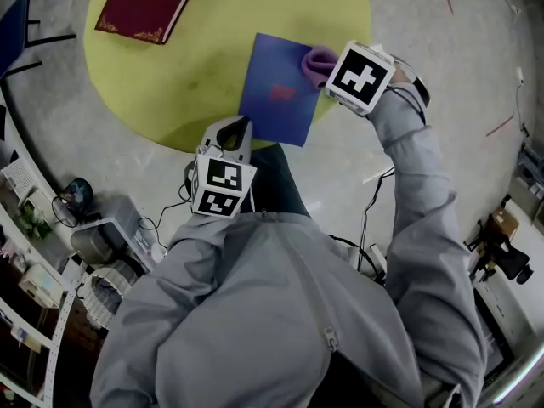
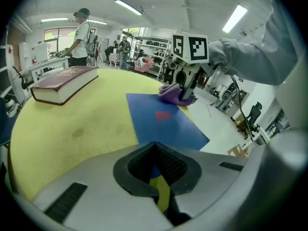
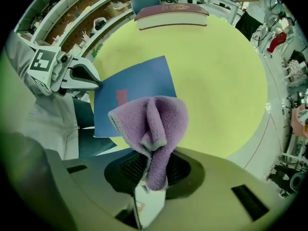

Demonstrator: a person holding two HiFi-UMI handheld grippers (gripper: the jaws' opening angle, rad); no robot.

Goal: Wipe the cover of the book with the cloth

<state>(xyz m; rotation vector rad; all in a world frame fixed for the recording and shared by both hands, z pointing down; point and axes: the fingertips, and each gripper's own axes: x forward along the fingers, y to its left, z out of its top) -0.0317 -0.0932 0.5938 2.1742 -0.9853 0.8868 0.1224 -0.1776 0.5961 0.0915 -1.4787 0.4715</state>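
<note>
Right gripper [image 3: 151, 170] is clamped on the purple cloth [image 3: 150, 129], with the bunched end sticking out past the jaws. From the head view the cloth sits on the far-right corner of the blue book [image 1: 280, 92], and in the left gripper view it looks to be touching the cover. Left gripper [image 2: 155, 166] has its jaws together with nothing between them; the tip is right at the book's near-left edge. Can't tell whether it's pressing the book down or just parked there. The book lies flat and closed on the yellow worktop [image 1: 170, 66], its near corner poking over the rim toward the person. A thick maroon book [image 1: 149, 2] sits well beyond the blue book's far-left side, not involved. My read on progress: cloth is picked up and brought to the cover, so the wipe is starting or under way. The cover shows no streaks or dirt, so wiped area can't be judged. Centre and near half of the cover likely still to sweep.
</note>
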